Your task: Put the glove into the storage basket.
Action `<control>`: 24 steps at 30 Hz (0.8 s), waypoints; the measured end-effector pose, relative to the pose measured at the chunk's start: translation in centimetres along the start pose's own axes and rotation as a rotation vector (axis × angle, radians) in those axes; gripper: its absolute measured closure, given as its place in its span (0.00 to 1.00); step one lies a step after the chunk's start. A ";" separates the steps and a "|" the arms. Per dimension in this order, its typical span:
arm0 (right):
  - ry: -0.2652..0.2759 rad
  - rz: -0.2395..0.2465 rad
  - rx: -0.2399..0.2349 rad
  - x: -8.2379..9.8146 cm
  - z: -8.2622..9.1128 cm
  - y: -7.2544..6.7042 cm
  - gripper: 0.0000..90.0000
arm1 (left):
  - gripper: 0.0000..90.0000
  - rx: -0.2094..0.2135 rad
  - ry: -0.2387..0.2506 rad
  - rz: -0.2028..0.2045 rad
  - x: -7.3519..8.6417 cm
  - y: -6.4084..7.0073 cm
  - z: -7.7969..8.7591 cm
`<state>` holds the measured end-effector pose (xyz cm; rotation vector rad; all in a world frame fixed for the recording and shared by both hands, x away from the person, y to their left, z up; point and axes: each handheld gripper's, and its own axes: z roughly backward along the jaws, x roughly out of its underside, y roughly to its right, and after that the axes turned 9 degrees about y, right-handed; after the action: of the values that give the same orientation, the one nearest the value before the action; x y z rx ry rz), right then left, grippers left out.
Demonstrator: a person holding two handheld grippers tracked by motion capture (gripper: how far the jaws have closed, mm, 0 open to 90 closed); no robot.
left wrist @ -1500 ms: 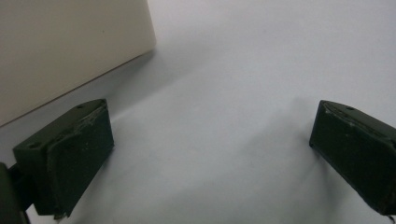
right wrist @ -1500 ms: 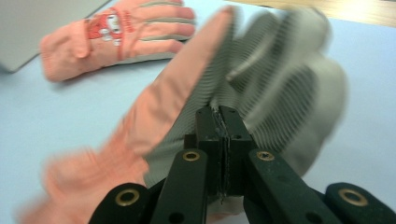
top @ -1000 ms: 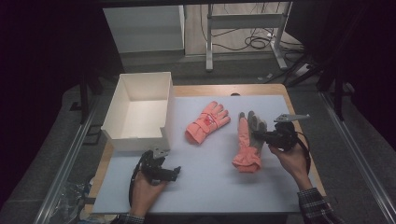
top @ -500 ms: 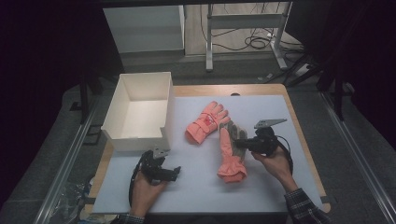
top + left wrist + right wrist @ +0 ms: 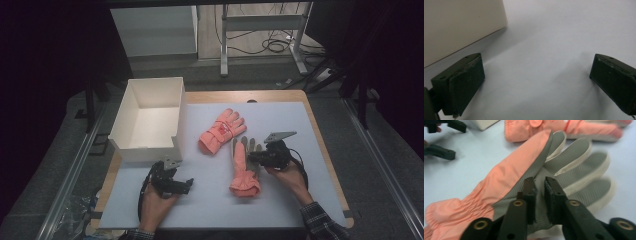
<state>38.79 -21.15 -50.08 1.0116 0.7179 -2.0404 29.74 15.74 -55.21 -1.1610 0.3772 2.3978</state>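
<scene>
The right gripper (image 5: pixel 539 195) is pinching the grey palm of the near glove (image 5: pixel 244 167), mid-table; the left gripper (image 5: pixel 176 184), jaws wide, is idling near the white box (image 5: pixel 148 119). Next, probably lifting it boxward.

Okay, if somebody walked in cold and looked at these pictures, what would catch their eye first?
Probably the two salmon-pink gloves on the pale table mat: one glove lies mid-table, while the nearer glove, grey palm up, is pinched at its palm by the right tool. Next comes the white open box at the mat's left edge, with the left tool open in front of it, holding nothing.
</scene>
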 end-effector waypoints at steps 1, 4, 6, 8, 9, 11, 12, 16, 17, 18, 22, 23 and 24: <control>0.008 0.004 0.003 -0.1 0.1 0.0 0.83 | 0.00 0.000 0.000 0.000 0.0 0.0 0.0; 0.030 0.003 0.024 -0.6 0.7 0.2 0.76 | 0.00 0.000 0.000 0.000 0.0 0.0 0.0; 0.032 0.008 0.036 -0.9 0.9 0.3 0.72 | 0.00 0.000 0.000 0.000 0.0 0.0 0.0; 0.037 0.008 0.045 -1.2 1.0 0.4 0.68 | 0.00 0.000 0.000 0.000 0.0 0.0 0.0; 0.042 0.006 0.051 -1.3 1.0 0.4 0.66 | 0.00 -0.001 -0.001 0.000 0.0 0.0 0.0; 0.056 -0.003 0.061 -1.7 1.0 0.4 0.63 | 0.00 0.000 0.000 0.000 0.0 0.0 0.0; 0.059 -0.011 0.064 -1.9 1.0 0.5 0.62 | 0.00 0.000 0.000 0.000 0.0 0.0 0.0; 0.090 -0.037 0.089 -2.8 1.0 0.7 0.57 | 0.00 0.000 0.000 0.000 0.0 0.0 0.0; 0.090 -0.037 0.089 -2.8 1.0 0.7 0.57 | 0.00 0.000 0.000 0.000 0.0 0.0 0.0; 0.097 -0.043 0.095 -3.1 1.0 0.8 0.56 | 0.00 -0.001 -0.001 0.002 0.0 0.0 0.0; 0.104 -0.034 0.108 -4.4 0.7 1.1 0.56 | 0.00 0.001 -0.002 0.001 0.0 0.0 0.0; 0.104 -0.026 0.112 -4.6 0.6 1.1 0.56 | 0.00 0.001 -0.002 0.001 0.0 0.0 0.0; 0.108 -0.029 0.107 -4.9 0.3 1.2 0.56 | 0.00 0.001 -0.002 0.001 0.0 0.0 0.0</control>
<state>41.65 -20.31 -46.04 1.1860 0.6882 -2.0800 29.73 15.74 -55.19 -1.1584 0.3790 2.3992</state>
